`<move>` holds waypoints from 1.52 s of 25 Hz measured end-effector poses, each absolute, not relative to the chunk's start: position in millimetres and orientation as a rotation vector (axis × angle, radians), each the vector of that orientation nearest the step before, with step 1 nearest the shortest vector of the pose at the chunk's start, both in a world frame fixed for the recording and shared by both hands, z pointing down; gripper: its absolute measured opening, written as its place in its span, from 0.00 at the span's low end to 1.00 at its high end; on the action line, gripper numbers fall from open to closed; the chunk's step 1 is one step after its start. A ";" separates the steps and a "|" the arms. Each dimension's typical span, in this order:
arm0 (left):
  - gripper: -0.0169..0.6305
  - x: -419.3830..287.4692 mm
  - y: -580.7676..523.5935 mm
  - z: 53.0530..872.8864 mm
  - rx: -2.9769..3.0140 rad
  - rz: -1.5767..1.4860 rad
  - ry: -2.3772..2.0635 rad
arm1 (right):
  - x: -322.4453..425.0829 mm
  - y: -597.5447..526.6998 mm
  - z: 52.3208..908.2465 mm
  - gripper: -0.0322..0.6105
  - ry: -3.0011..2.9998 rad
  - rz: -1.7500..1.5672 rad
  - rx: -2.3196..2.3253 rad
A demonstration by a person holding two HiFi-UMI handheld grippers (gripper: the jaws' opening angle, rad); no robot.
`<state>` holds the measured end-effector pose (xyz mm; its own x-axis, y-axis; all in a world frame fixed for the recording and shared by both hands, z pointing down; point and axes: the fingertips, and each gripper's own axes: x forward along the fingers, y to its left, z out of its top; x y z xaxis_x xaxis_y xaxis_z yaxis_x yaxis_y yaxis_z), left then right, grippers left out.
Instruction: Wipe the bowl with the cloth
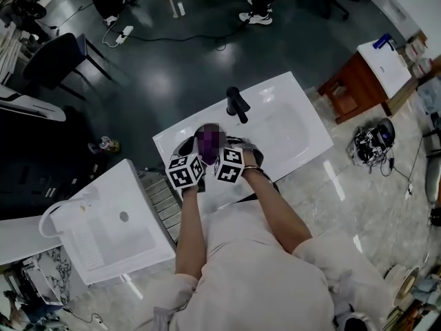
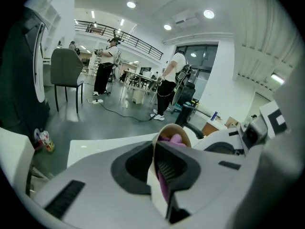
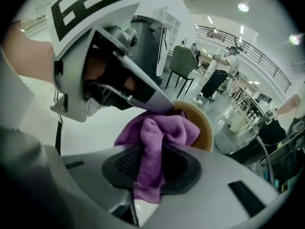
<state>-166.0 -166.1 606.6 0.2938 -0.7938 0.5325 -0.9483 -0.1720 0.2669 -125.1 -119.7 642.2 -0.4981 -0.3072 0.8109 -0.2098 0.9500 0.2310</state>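
Observation:
A tan bowl (image 2: 172,130) is held upright on its edge, with my left gripper (image 2: 159,168) shut on its rim. A purple cloth (image 3: 155,137) is bunched inside the bowl (image 3: 202,123), and my right gripper (image 3: 151,168) is shut on it. In the head view both grippers meet over the white sink counter (image 1: 289,126); the left gripper (image 1: 196,158) sits left of the right gripper (image 1: 234,150), and the purple cloth (image 1: 207,141) shows between them. The bowl's far side is hidden by the cloth.
A black faucet (image 1: 237,105) stands just behind the grippers on the white counter. A second white sink unit (image 1: 110,226) lies at the lower left. A brown cabinet (image 1: 358,85) and cables (image 1: 372,143) are at the right. People and a chair (image 2: 66,70) stand farther off.

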 end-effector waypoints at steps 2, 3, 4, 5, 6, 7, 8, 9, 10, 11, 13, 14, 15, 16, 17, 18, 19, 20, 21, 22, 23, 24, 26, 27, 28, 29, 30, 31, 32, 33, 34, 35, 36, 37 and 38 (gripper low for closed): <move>0.06 -156.4 -163.4 604.5 2.042 0.368 -1.513 | -129.0 -120.1 638.3 0.19 -2.104 -0.156 0.346; 0.06 -151.5 -161.9 604.1 2.057 0.374 -1.494 | -128.5 -121.9 636.7 0.19 -2.098 -0.171 0.353; 0.06 -148.0 -160.6 603.4 2.070 0.377 -1.477 | -127.5 -124.9 635.1 0.19 -2.094 -0.185 0.372; 0.06 -146.1 -159.3 602.2 2.080 0.375 -1.466 | -126.6 -127.9 633.5 0.19 -2.095 -0.192 0.399; 0.06 -144.9 -158.0 600.9 2.090 0.378 -1.463 | -125.8 -130.9 631.9 0.19 -2.101 -0.192 0.432; 0.06 -143.3 -157.4 599.4 2.106 0.396 -1.467 | -124.7 -134.3 630.1 0.19 -2.111 -0.188 0.464; 0.06 -140.8 -157.2 597.9 2.129 0.432 -1.474 | -123.0 -137.3 628.5 0.19 -2.122 -0.184 0.488; 0.06 -137.4 -156.8 596.9 2.154 0.479 -1.479 | -120.3 -139.3 627.1 0.19 -2.132 -0.179 0.511; 0.06 -133.9 -155.9 596.6 2.175 0.524 -1.479 | -116.8 -141.0 626.0 0.19 -2.143 -0.170 0.540; 0.05 -130.9 -154.8 597.0 2.193 0.561 -1.474 | -112.7 -143.7 624.5 0.19 -2.155 -0.150 0.584; 0.05 -126.1 -152.8 600.2 2.220 0.624 -1.465 | -104.0 -151.6 620.6 0.19 -2.180 -0.096 0.683; 0.05 -123.7 -152.0 601.9 2.233 0.645 -1.459 | -99.8 -155.0 618.9 0.19 -2.189 -0.076 0.721; 0.05 -121.3 -151.5 602.8 2.242 0.656 -1.452 | -96.2 -157.3 617.5 0.19 -2.197 -0.061 0.749; 0.05 -119.4 -151.1 603.3 2.249 0.661 -1.444 | -93.0 -159.2 616.2 0.19 -2.205 -0.048 0.776; 0.05 -118.5 -150.6 603.5 2.255 0.666 -1.439 | -89.8 -161.2 614.7 0.19 -2.212 -0.034 0.806; 0.05 -119.0 -150.2 603.2 2.260 0.671 -1.441 | -86.1 -163.7 613.3 0.19 -2.215 -0.023 0.838; 0.06 -121.5 -150.1 601.8 2.264 0.671 -1.451 | -81.2 -166.7 611.8 0.19 -2.212 -0.018 0.869; 0.06 -126.2 -150.6 599.3 2.260 0.656 -1.469 | -75.6 -169.8 610.2 0.19 -2.205 -0.016 0.896; 0.06 -132.4 -152.0 596.1 2.250 0.628 -1.490 | -70.2 -172.5 608.3 0.19 -2.198 -0.015 0.916; 0.06 -139.1 -153.7 592.7 2.236 0.594 -1.509 | -66.4 -174.2 606.4 0.19 -2.196 -0.012 0.927; 0.06 -145.0 -155.2 590.0 2.223 0.566 -1.527 | -64.6 -174.6 605.1 0.19 -2.195 -0.007 0.932; 0.06 -149.6 -156.0 588.2 2.212 0.549 -1.542 | -65.0 -173.7 605.3 0.19 -2.192 -0.006 0.928; 0.06 -154.5 -156.0 587.1 2.197 0.533 -1.562 | -70.5 -168.7 610.7 0.19 -2.171 -0.023 0.894; 0.06 -155.6 -156.0 587.0 2.189 0.525 -1.568 | -74.4 -164.9 615.6 0.19 -2.153 -0.043 0.864; 0.06 -156.2 -156.3 586.5 2.182 0.513 -1.574 | -78.6 -160.1 621.5 0.19 -2.134 -0.067 0.826; 0.06 -156.6 -156.6 585.7 2.176 0.497 -1.577 | -83.3 -154.4 627.3 0.19 -2.118 -0.091 0.784; 0.06 -156.8 -156.6 585.0 2.171 0.480 -1.575 | -89.1 -147.9 631.7 0.19 -2.111 -0.116 0.738; 0.06 -156.6 -156.7 584.6 2.166 0.462 -1.564 | -96.7 -141.0 633.9 0.19 -2.119 -0.141 0.684; 0.06 -156.2 -157.1 584.3 2.162 0.440 -1.544 | -106.1 -134.2 633.7 0.19 -2.137 -0.169 0.624; 0.06 -155.8 -157.5 584.0 2.157 0.417 -1.519 | -115.2 -128.6 632.1 0.19 -2.156 -0.198 0.568; 0.06 -155.1 -157.3 584.1 2.153 0.396 -1.490 | -122.1 -124.8 630.1 0.19 -2.165 -0.225 0.528; 0.06 -153.7 -156.4 584.5 2.152 0.383 -1.462 | -126.2 -123.3 628.4 0.19 -2.167 -0.243 0.509; 0.06 -151.5 -155.1 585.1 2.156 0.375 -1.434 | -128.0 -124.0 626.6 0.19 -2.170 -0.249 0.508; 0.06 -148.5 -153.7 585.5 2.164 0.374 -1.408 | -128.0 -126.6 624.5 0.19 -2.176 -0.245 0.520; 0.06 -145.0 -152.3 585.9 2.175 0.378 -1.386 | -126.4 -130.2 622.0 0.19 -2.185 -0.237 0.540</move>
